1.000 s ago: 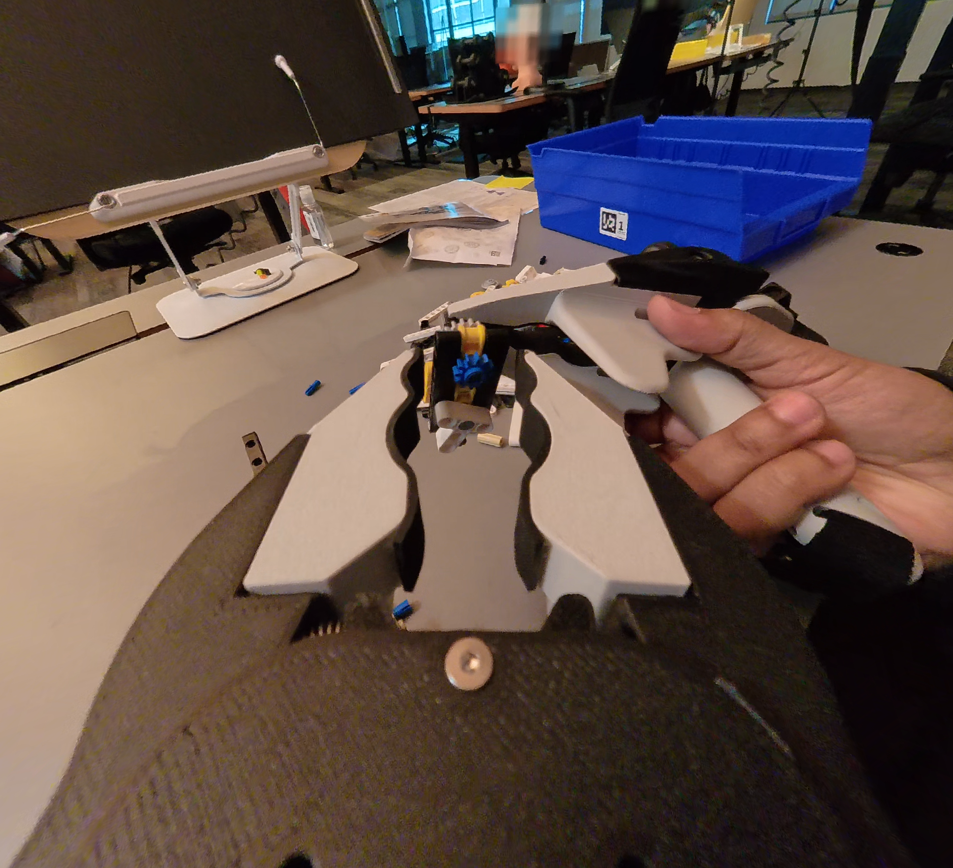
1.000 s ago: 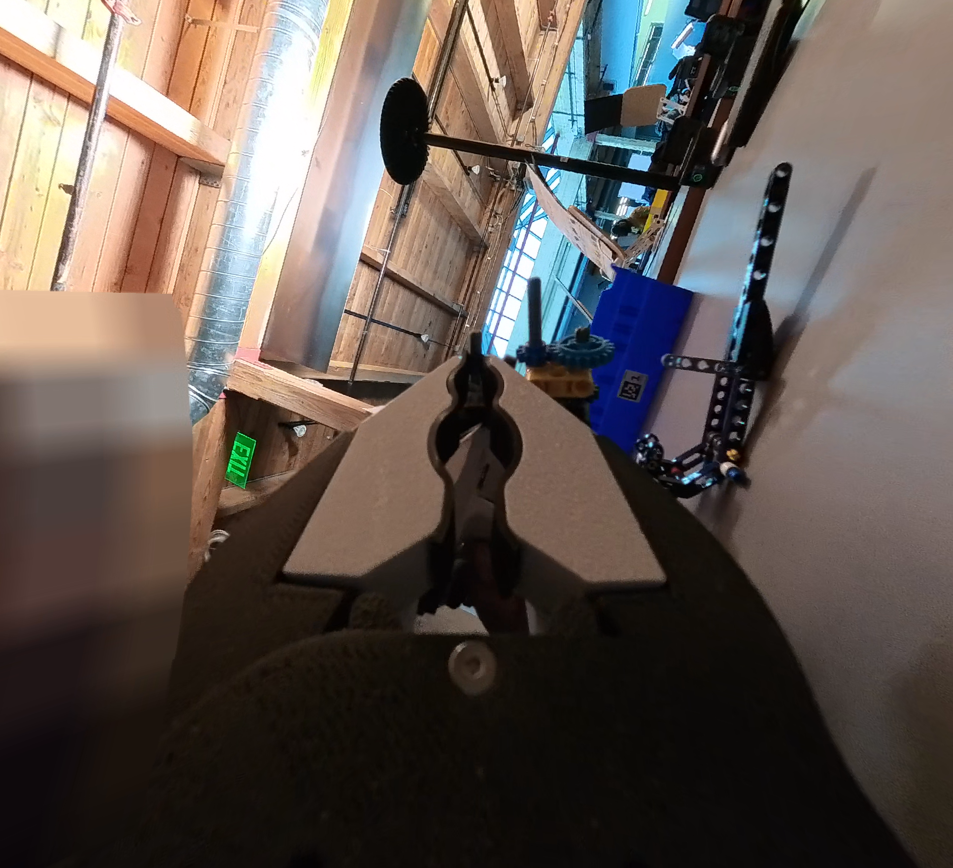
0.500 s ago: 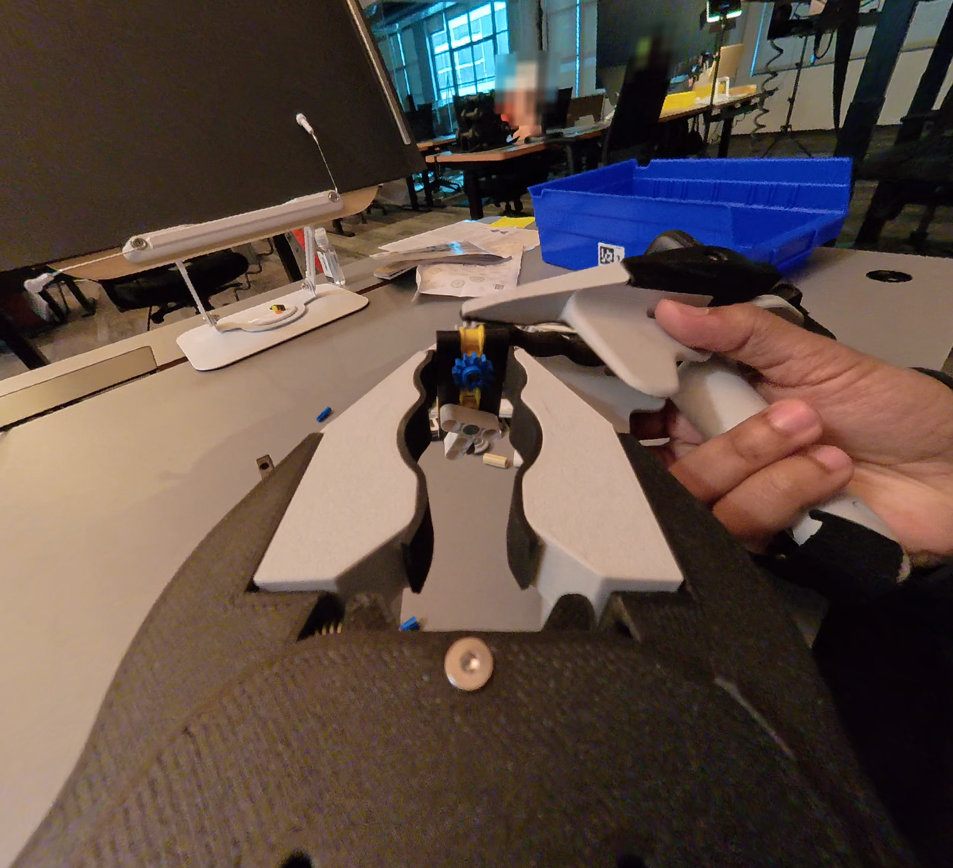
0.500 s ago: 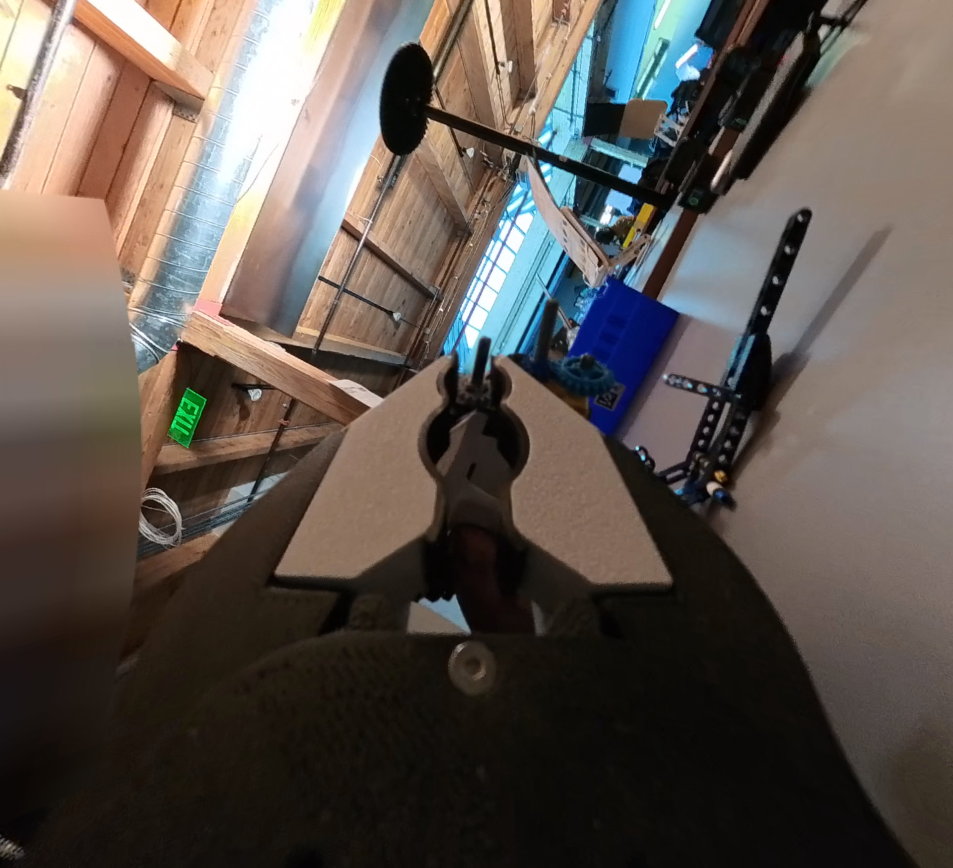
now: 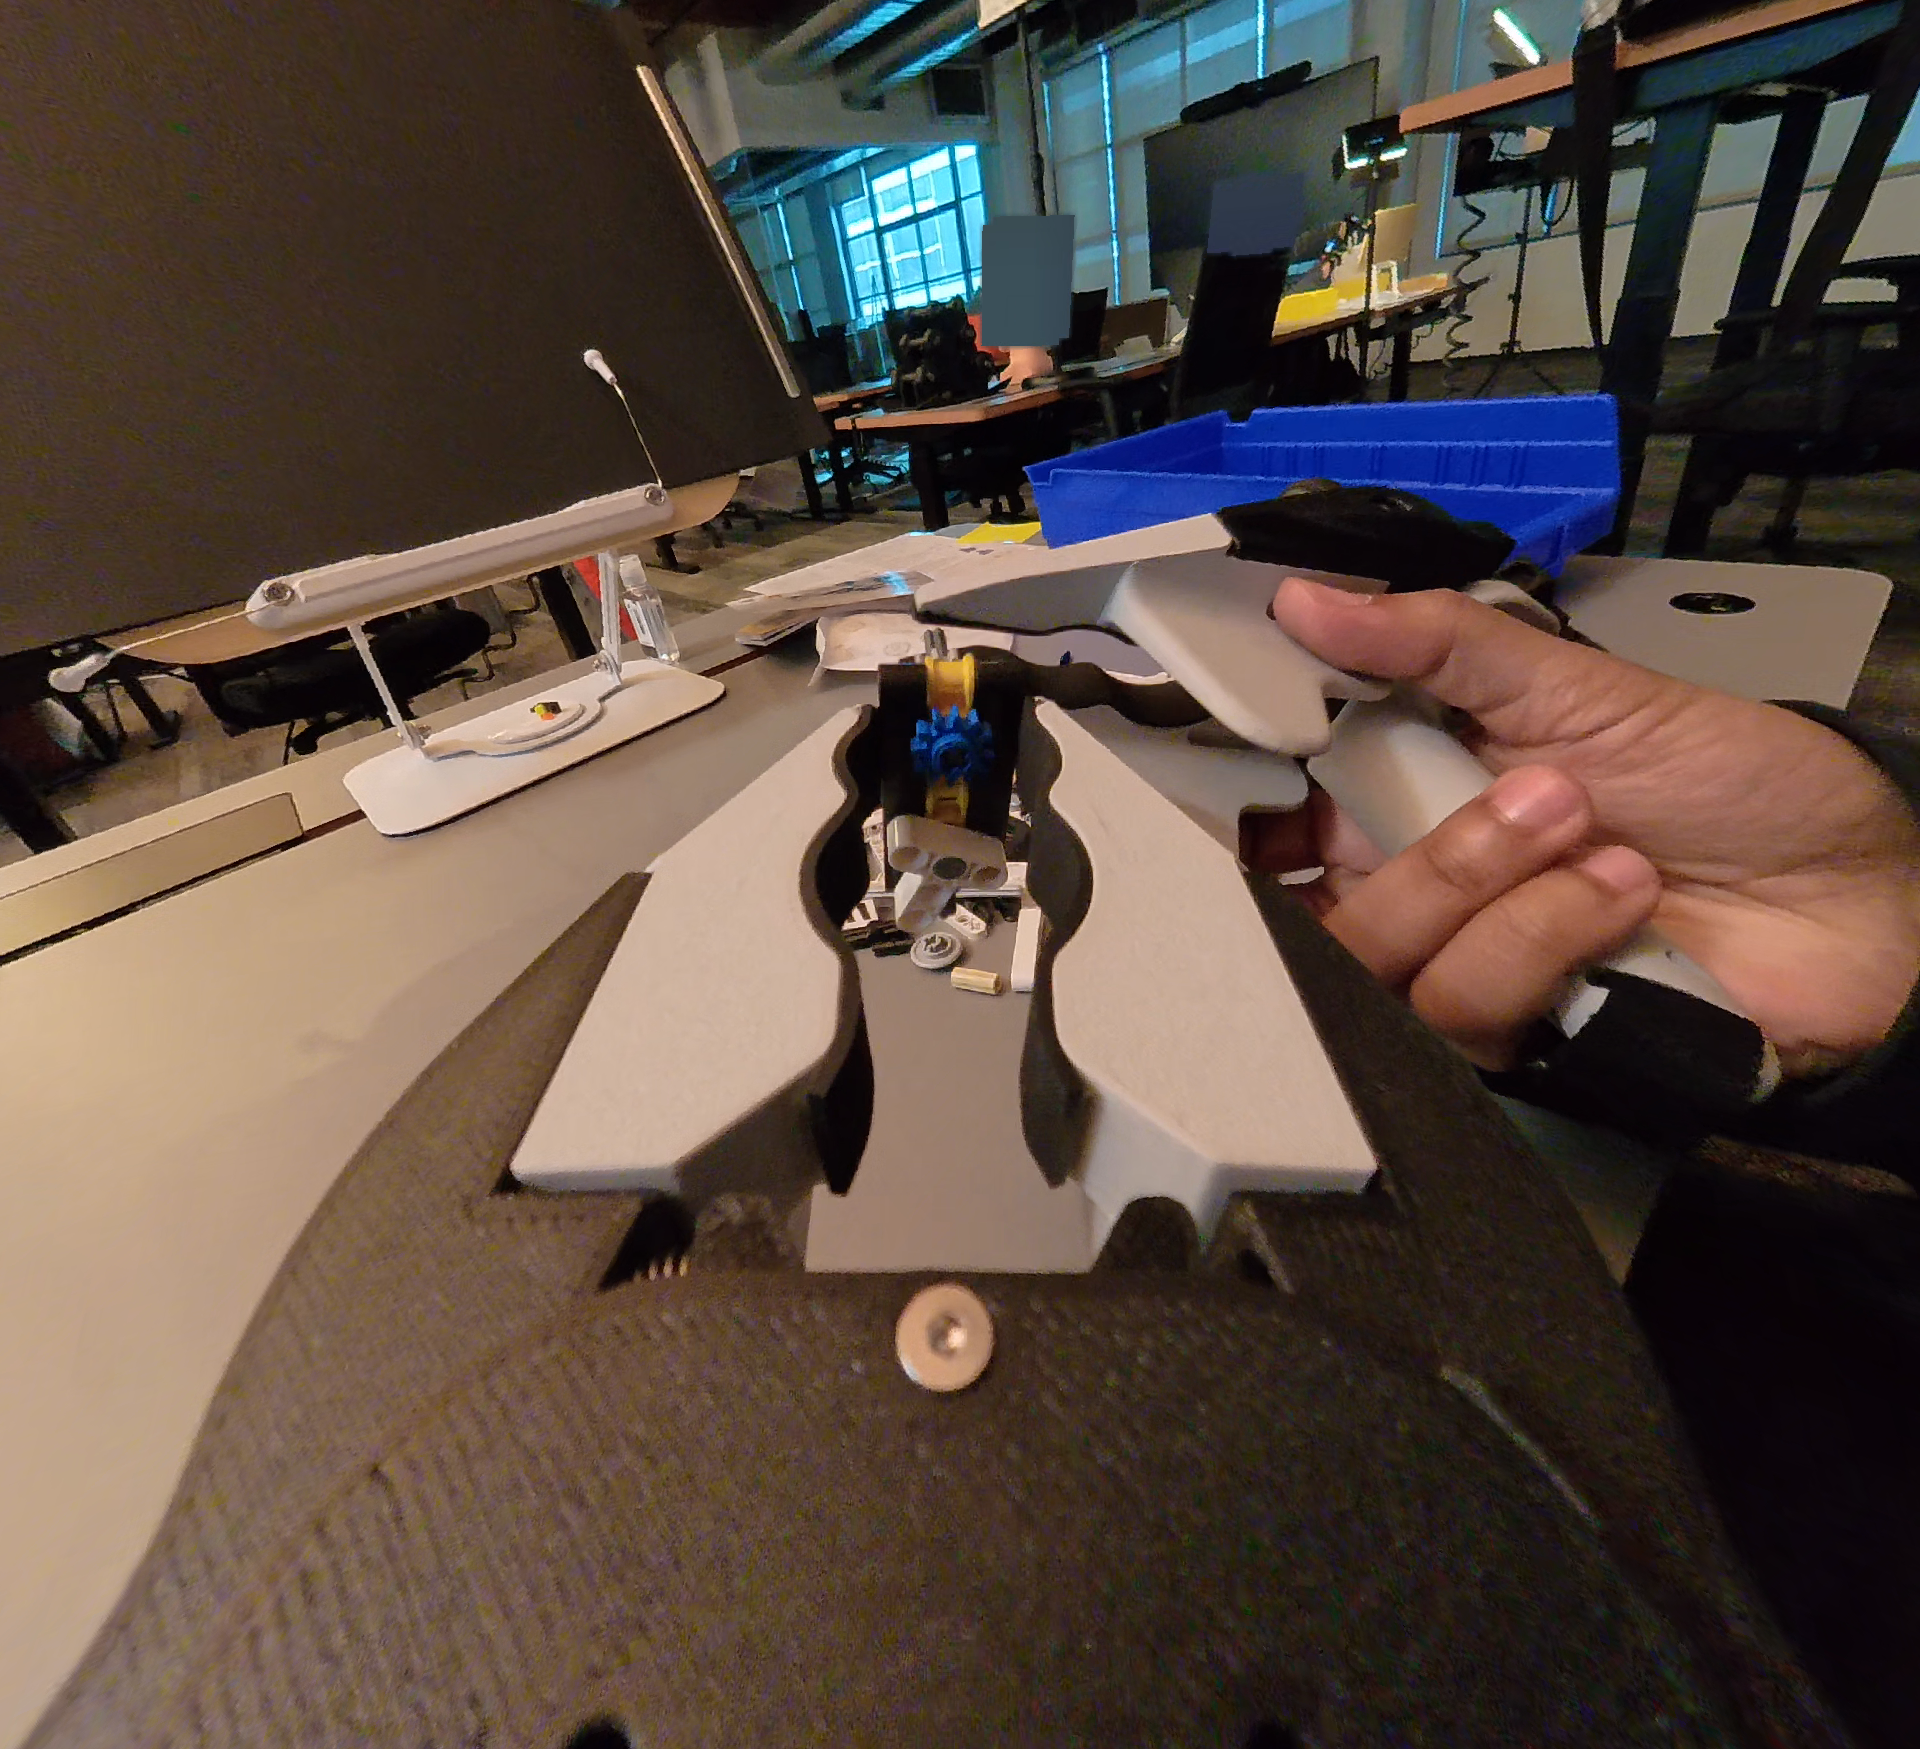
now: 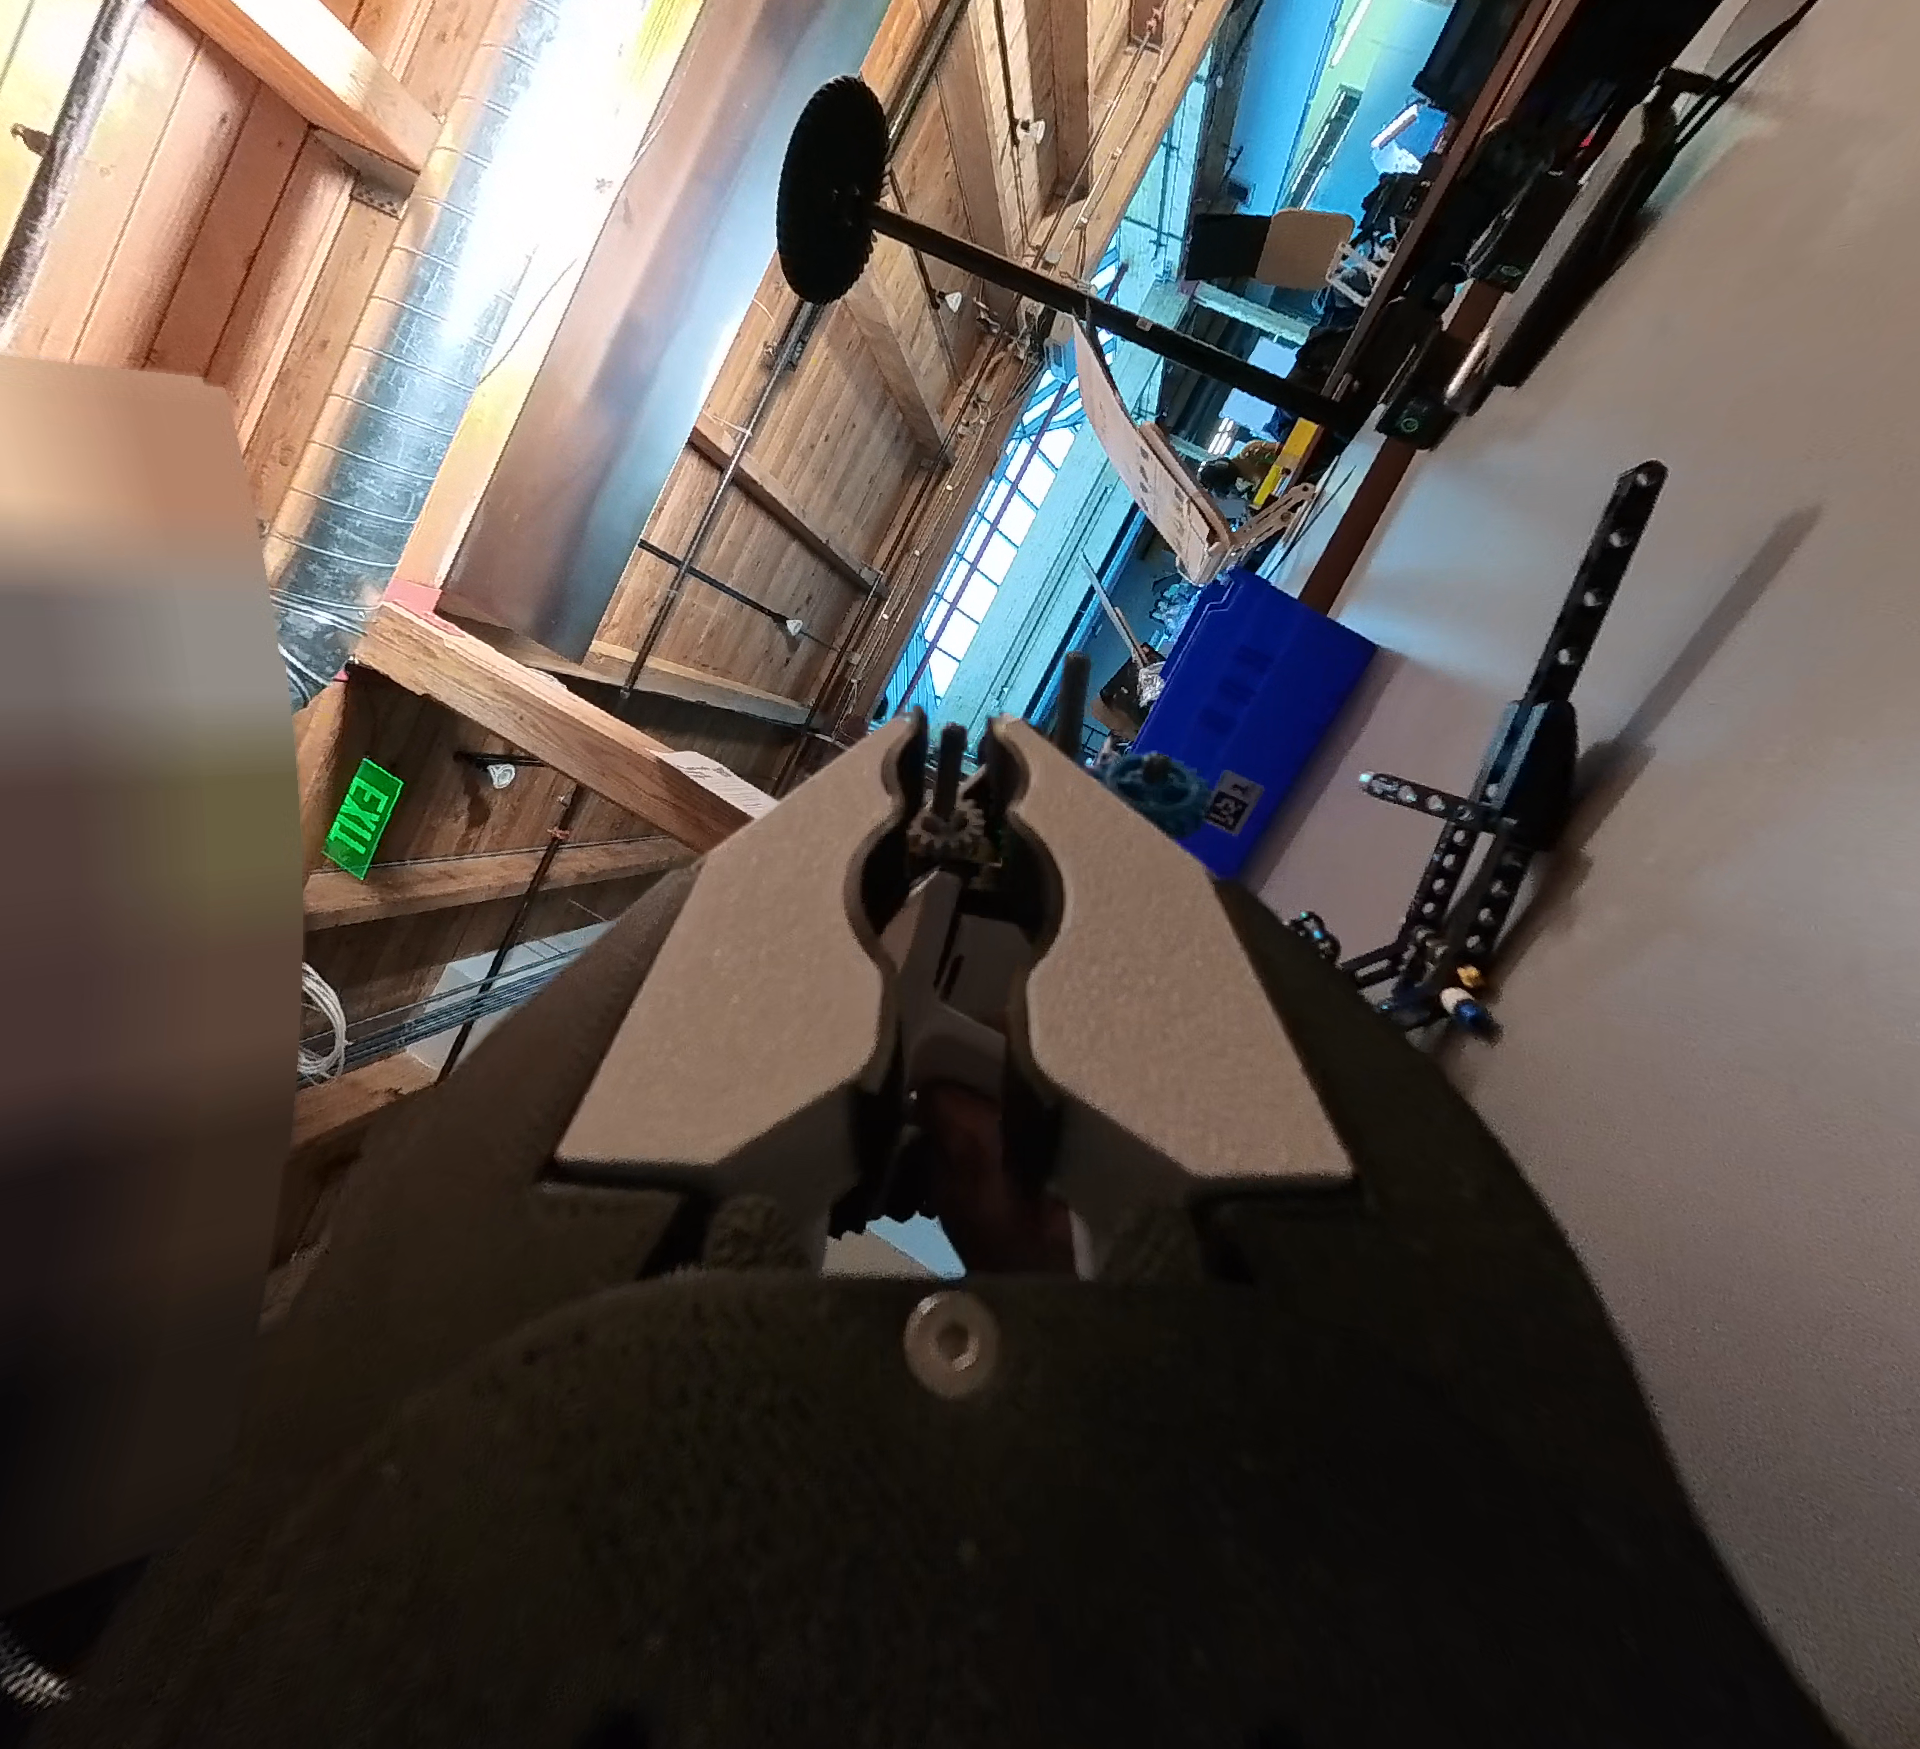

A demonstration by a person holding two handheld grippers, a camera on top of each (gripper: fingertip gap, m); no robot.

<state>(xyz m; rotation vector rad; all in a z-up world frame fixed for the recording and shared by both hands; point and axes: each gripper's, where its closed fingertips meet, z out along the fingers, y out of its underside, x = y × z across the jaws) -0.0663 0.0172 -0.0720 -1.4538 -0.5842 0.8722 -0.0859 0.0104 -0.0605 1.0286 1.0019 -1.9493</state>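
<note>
The left gripper (image 5: 948,743) held a small toy-brick assembly (image 5: 945,769) off the grey table (image 5: 312,972): a black frame with a blue gear (image 5: 951,743) on a yellow piece and a light grey connector at its near end, with the dark pads pressed against the frame's two sides. Below it, near the middle of the table, lay a scatter of small loose parts (image 5: 956,951) in grey, white and tan. The right gripper (image 5: 1049,603), held in a person's hand (image 5: 1621,816), reached in from the right with its tips just above the top of the assembly, where a thin axle end stuck up. In its own view the right gripper (image 6: 954,764) had its fingers nearly closed around a small dark gear on a thin axle (image 6: 951,811); whether the pads pressed on it could not be told. A blue bin (image 5: 1351,463) stood toward the far right of the table, with papers (image 5: 862,577) beside it on its left. A white stand (image 5: 520,743) with a slim bar sat near the far left edge, in front of a large dark panel (image 5: 312,265). A black beam structure (image 6: 1507,764) with rows of holes stood on the table, near the blue bin in the right wrist view.
</note>
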